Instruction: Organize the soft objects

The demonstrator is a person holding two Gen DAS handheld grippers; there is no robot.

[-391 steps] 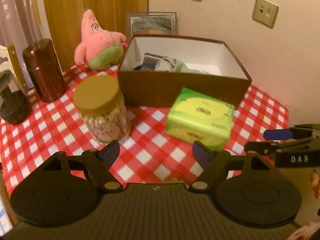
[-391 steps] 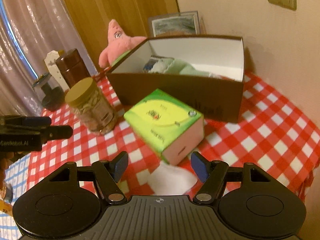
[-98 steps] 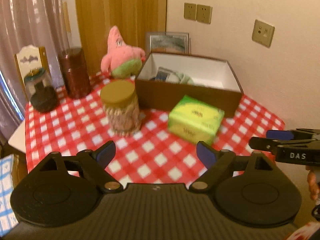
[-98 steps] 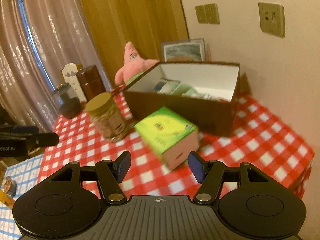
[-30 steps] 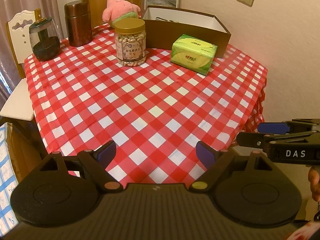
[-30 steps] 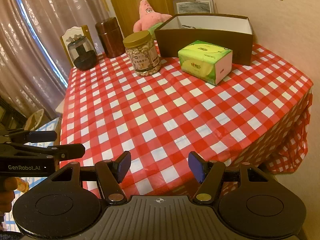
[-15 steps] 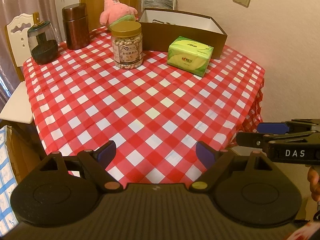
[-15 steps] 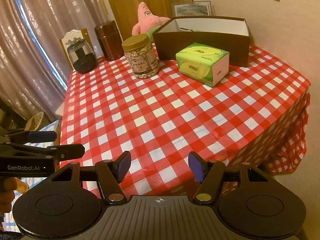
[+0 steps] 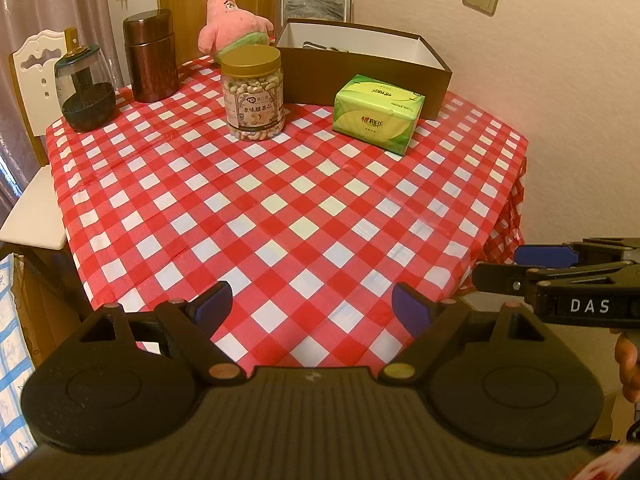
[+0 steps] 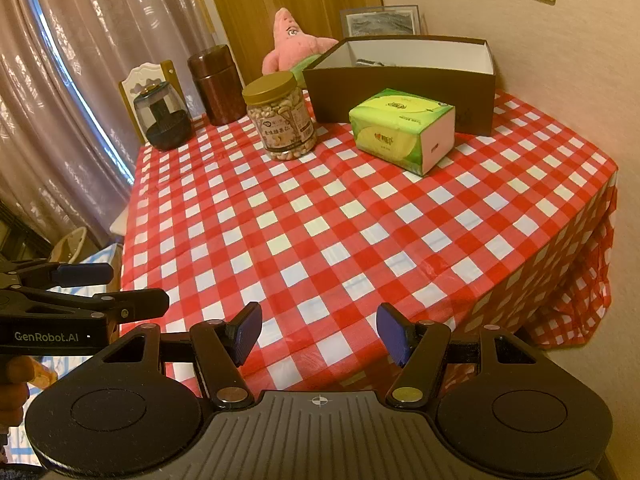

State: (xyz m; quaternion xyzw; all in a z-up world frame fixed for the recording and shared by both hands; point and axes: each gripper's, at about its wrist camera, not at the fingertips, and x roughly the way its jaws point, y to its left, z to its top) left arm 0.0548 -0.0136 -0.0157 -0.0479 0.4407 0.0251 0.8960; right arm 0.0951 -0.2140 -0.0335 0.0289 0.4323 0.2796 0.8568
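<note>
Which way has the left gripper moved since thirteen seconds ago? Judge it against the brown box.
Yes. The left gripper has backed away from the brown box: then close ahead of its fingers, the box now sits far across the checked table.

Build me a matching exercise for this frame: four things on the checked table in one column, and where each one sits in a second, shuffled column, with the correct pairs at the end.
Things
1. pink plush star
2. green tissue pack
3. nut jar
4. dark bowl-shaped container

Places
A. at the far left corner of the checked table
B. on the cloth just in front of the brown box
C. at the back, beside the box's left end
D. between the brown canister and the tissue pack

Pairs: 1-C, 2-B, 3-D, 4-A
</note>
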